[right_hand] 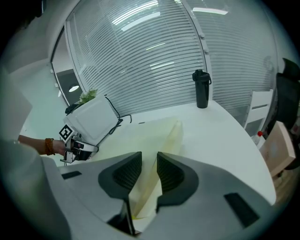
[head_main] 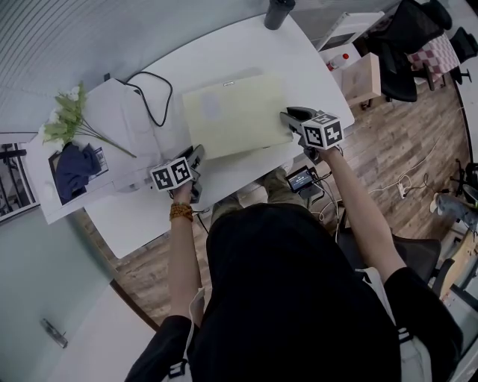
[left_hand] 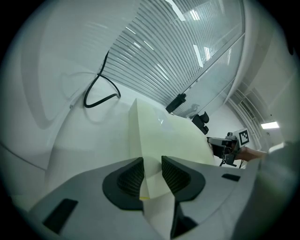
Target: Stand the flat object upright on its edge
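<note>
A pale yellow flat board (head_main: 235,112) lies on the white table (head_main: 246,45), with its near edge toward me. My left gripper (head_main: 196,163) holds its near left corner. In the left gripper view the ribbed pads (left_hand: 132,177) press on the board (left_hand: 173,136) from both sides, with the gripper (left_hand: 152,176) shut on it. My right gripper (head_main: 293,119) holds the near right corner. In the right gripper view the board (right_hand: 140,136) fills the gap between the jaws of the gripper (right_hand: 149,171).
A white device (head_main: 123,112) with a black cable (head_main: 153,97) sits left of the board. Flowers (head_main: 67,112) and a dark blue cloth (head_main: 75,168) lie further left. A black bottle (head_main: 278,11) stands at the far edge. A wooden box (head_main: 362,78) and a chair are off the table's right side.
</note>
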`<state>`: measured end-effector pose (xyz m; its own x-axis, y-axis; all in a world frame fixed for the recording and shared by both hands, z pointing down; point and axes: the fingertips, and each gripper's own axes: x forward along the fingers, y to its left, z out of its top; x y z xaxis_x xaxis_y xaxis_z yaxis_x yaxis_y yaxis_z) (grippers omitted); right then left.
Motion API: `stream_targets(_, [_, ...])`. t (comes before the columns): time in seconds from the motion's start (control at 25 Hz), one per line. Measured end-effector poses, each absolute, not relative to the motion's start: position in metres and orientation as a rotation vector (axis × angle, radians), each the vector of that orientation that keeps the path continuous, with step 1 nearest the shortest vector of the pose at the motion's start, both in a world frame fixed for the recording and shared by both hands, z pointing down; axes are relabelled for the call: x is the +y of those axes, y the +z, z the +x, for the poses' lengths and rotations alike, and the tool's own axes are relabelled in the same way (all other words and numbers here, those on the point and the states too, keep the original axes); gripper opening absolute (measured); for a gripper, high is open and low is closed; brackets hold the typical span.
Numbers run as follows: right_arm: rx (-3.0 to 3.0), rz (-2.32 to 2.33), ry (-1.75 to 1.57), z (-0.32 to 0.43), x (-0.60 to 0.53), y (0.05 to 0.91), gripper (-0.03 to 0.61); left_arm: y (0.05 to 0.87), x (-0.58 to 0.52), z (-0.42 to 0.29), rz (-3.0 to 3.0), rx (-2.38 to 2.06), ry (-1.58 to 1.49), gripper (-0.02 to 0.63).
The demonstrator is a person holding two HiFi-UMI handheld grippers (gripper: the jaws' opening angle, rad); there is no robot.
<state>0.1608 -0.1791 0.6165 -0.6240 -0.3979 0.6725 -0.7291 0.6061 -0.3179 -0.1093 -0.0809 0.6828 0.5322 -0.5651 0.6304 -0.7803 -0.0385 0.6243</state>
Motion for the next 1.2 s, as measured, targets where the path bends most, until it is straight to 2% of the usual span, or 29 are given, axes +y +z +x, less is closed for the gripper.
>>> stream_targets(0.64, [-2.331, 0.873, 0.694, 0.152, -0.181, 0.583, 0.086, 0.684, -0.076, -0.104, 1.7, -1.084, 0.223, 0.123])
stream_targets(1.2, [-2.374, 0.792, 0.344, 0.123, -0.178, 0.523, 0.086, 0.682, -0.072, -0.097, 1.664, -1.048, 0.115, 0.123])
